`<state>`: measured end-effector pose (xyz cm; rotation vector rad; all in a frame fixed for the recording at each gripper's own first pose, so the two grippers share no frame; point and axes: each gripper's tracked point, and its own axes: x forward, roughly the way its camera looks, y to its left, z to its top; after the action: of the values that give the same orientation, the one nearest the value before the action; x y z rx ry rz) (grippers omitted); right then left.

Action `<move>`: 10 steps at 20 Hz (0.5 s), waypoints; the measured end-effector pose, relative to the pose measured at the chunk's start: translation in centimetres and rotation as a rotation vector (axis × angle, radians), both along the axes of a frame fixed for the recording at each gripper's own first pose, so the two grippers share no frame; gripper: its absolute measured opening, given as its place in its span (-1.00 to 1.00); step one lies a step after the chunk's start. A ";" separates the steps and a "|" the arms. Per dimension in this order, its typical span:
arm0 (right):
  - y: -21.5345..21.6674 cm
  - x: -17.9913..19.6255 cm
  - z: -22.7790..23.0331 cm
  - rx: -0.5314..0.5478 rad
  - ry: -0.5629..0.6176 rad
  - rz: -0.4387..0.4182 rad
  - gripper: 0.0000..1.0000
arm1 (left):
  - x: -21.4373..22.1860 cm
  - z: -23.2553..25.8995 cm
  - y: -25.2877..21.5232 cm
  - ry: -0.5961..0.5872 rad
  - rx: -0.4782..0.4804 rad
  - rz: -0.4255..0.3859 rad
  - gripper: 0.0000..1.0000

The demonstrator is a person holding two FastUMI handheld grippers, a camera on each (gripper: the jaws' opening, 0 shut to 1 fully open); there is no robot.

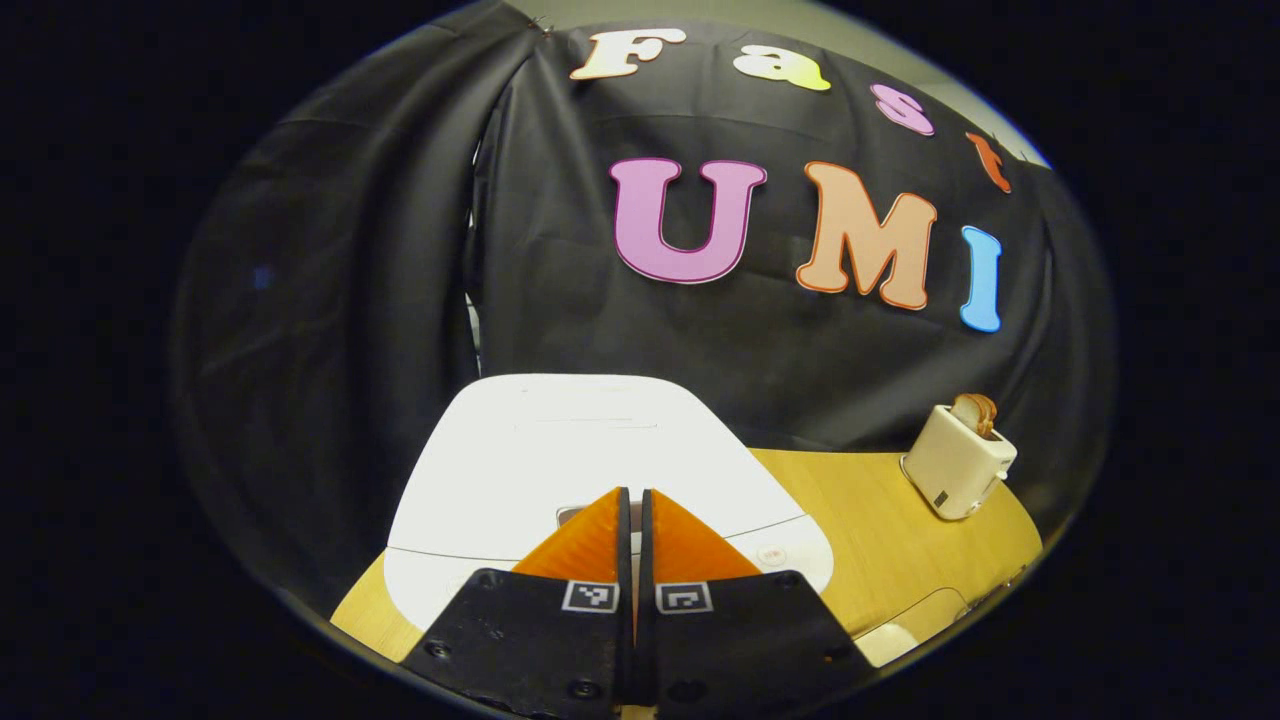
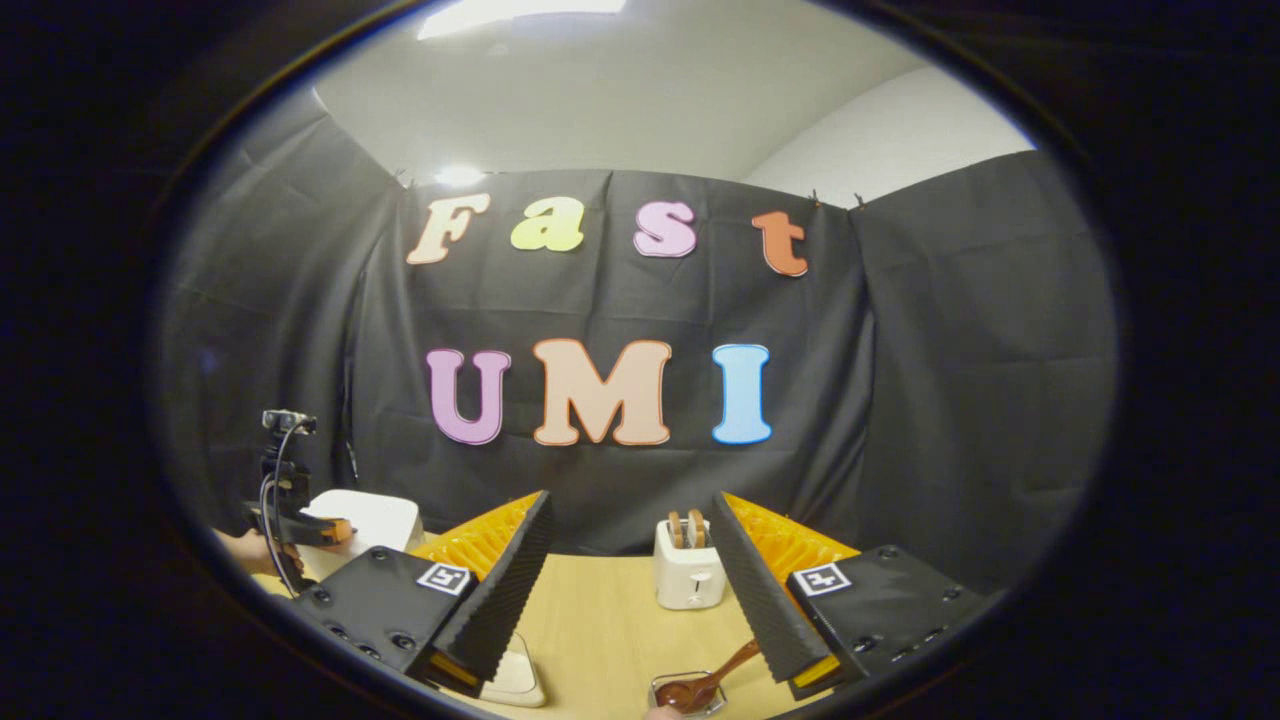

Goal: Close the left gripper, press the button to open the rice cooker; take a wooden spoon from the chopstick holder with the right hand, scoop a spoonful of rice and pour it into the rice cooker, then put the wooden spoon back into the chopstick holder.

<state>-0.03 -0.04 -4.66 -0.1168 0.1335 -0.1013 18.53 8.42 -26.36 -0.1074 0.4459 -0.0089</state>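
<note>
Left gripper (image 1: 635,492) jaws closed over the rice cooker (image 1: 590,470); right gripper (image 2: 630,570) jaws wide. Below them the wooden spoon (image 2: 712,682), probably light and stiff, wants gripping mid-handle.

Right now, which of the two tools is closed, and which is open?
The left tool is closed, fingers together over the rice cooker. The right tool is open, fingers spread wide above the table.
</note>
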 end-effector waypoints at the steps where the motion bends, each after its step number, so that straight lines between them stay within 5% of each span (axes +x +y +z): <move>1: 0.0 0.0 0.1 -0.005 -0.003 0.007 0.98 | -0.2 0.0 0.0 0.010 0.016 -0.007 -1.00; 4: -1.4 -0.3 0.5 -0.015 -0.014 0.001 1.00 | -0.2 2.0 -0.7 -0.038 0.008 -0.022 -0.84; 7: -2.1 -0.3 0.7 0.012 -0.017 -0.001 1.00 | -0.4 4.1 -1.6 -0.082 0.036 -0.048 -0.11; 10: -3.2 -0.2 1.1 0.011 -0.027 -0.002 0.98 | -0.6 7.7 -2.6 -0.155 0.067 -0.063 0.37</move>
<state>-0.21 -3.27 -3.54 -0.1039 0.1069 -0.1043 17.92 5.85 -18.62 -0.0268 0.2947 -0.0640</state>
